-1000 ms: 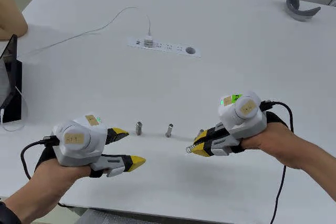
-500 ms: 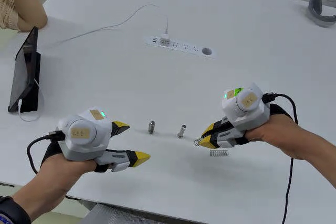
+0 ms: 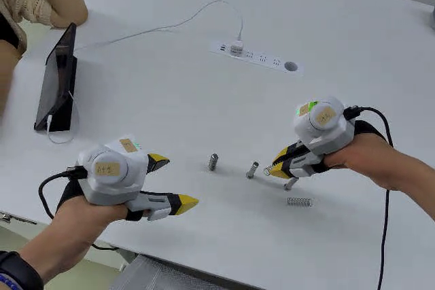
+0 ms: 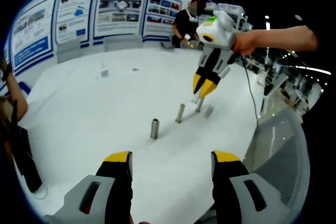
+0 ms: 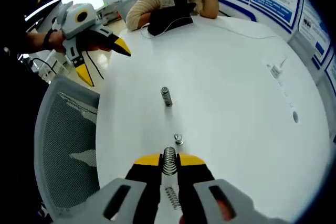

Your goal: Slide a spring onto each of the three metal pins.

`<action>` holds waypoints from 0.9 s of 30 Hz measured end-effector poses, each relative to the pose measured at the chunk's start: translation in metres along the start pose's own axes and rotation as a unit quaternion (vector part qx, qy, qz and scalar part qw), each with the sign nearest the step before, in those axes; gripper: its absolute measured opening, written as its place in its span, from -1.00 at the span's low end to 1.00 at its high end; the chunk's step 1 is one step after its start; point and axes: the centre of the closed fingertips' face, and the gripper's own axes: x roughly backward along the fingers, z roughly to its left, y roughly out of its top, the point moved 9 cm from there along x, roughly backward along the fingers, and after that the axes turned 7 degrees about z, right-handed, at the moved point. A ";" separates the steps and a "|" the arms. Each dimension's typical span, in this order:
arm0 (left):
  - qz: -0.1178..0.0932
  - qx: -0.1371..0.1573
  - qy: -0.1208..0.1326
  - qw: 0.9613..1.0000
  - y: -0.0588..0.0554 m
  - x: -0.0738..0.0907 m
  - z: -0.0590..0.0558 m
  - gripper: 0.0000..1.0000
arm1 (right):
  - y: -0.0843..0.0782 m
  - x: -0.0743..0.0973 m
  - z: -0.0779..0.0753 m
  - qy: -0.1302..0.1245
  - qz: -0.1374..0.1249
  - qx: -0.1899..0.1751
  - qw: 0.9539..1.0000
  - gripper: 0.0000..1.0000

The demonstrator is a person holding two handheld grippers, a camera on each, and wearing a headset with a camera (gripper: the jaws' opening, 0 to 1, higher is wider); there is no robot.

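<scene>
The right gripper [image 3: 276, 166] pinches a spring [image 5: 168, 161] just beside the middle pin [image 3: 252, 170] (bare, upright). The left gripper [image 3: 175, 181], jaws spread, hangs well apart from that pin; a loose spring [image 3: 299, 202] lies near it.

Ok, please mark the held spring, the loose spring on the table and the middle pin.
held spring [image 5: 168, 160], right gripper view, middle coils.
loose spring [image 3: 300, 202], head view, middle coils.
middle pin [image 3: 252, 170], head view, shaft.
</scene>
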 end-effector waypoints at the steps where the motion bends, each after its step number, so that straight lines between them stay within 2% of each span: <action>1: 0.000 0.000 0.001 1.000 -0.001 0.001 0.000 0.25 | 0.001 -0.001 -0.002 -0.001 0.002 0.002 1.000 -0.75; 10: -0.003 0.007 0.008 1.000 -0.001 0.006 0.004 0.30 | 0.008 -0.006 -0.008 -0.004 0.007 0.005 1.000 -0.75; 27: -0.008 0.019 0.014 1.000 -0.003 0.009 0.011 0.28 | 0.019 -0.017 -0.011 -0.003 0.015 0.015 1.000 -0.75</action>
